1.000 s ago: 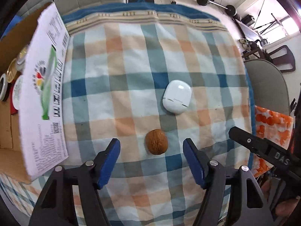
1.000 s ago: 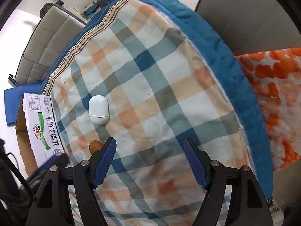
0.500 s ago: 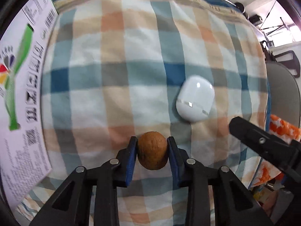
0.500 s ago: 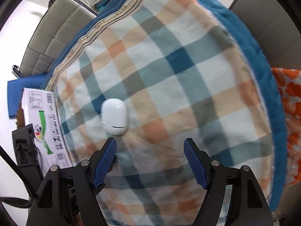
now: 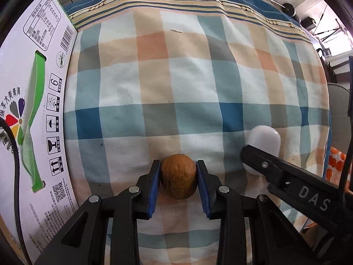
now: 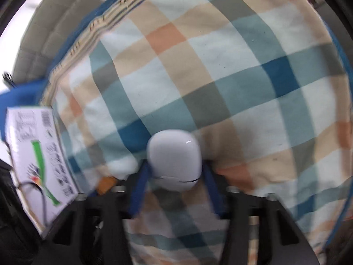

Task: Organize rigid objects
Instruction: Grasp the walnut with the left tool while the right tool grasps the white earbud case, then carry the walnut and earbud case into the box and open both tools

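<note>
A brown walnut (image 5: 178,179) sits between the blue pads of my left gripper (image 5: 178,182), which is shut on it on the checked cloth (image 5: 176,77). A white earbud case (image 6: 174,161) lies between the blue pads of my right gripper (image 6: 174,183); the jaws are narrowed around it, but blur hides whether the pads touch it. The case also shows in the left wrist view (image 5: 264,140), partly behind the right gripper's black finger (image 5: 275,172). The walnut shows in the right wrist view (image 6: 106,183) as an orange blur at the left.
A cardboard box with a white printed flap (image 5: 33,110) stands along the left edge of the cloth; it also shows in the right wrist view (image 6: 37,154). A grey chair (image 6: 55,33) and an orange-patterned cloth (image 5: 335,165) lie beyond the edges.
My left gripper closed on the walnut and still holds it. My right gripper moved left and down to the white case, and its jaws narrowed around it.
</note>
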`<state>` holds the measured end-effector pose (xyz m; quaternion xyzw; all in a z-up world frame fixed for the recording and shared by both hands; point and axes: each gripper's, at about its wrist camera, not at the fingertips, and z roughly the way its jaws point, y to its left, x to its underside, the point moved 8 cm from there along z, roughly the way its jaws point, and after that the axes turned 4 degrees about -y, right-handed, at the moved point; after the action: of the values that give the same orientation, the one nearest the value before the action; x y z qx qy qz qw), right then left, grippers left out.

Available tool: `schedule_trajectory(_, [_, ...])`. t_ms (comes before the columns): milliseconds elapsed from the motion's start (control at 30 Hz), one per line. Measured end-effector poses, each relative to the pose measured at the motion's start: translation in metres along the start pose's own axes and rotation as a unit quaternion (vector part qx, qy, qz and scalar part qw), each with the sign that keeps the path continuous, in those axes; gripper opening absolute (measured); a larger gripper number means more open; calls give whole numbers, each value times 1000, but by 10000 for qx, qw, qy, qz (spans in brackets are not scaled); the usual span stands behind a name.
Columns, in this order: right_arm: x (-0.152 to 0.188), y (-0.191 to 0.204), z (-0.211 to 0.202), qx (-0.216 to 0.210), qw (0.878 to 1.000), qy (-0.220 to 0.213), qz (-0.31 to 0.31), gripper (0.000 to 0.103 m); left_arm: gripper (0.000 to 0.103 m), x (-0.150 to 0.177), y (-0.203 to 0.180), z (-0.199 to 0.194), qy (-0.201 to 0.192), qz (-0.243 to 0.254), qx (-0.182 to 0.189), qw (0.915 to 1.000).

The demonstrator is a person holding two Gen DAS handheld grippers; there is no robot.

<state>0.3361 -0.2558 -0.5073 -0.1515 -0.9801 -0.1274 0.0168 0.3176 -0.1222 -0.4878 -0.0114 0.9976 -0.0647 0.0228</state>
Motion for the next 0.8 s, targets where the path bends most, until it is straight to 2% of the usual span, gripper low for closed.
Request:
schedule_trajectory(167, [7,-22,-6,392,9984,192,-368,47,29,4,-11,9,-77,208,-167,9996])
schedule_trajectory(200, [7,-25,-5,365,9985,189,-353,47,29,5,-13,11,-90,269,-217,9994])
schedule_trajectory(267, [6,-25,-3,330,9989,177,-277,47,29,7,-17,11,-83,308,-250,9992])
schedule_trajectory(433, [5,-18,0,689,9968,147,-382,47,29,4,-24,14,-60,383,-247,9989])
schedule_trajectory(533, [3,-16,0,734,9964,186,-389,46,29,-5,-20,12,-69,396,-252,9989])
schedule_trajectory(800, [5,-10,-9,712,9963,156,-460,46,29,2,-18,-13,-169,398,-12,9991])
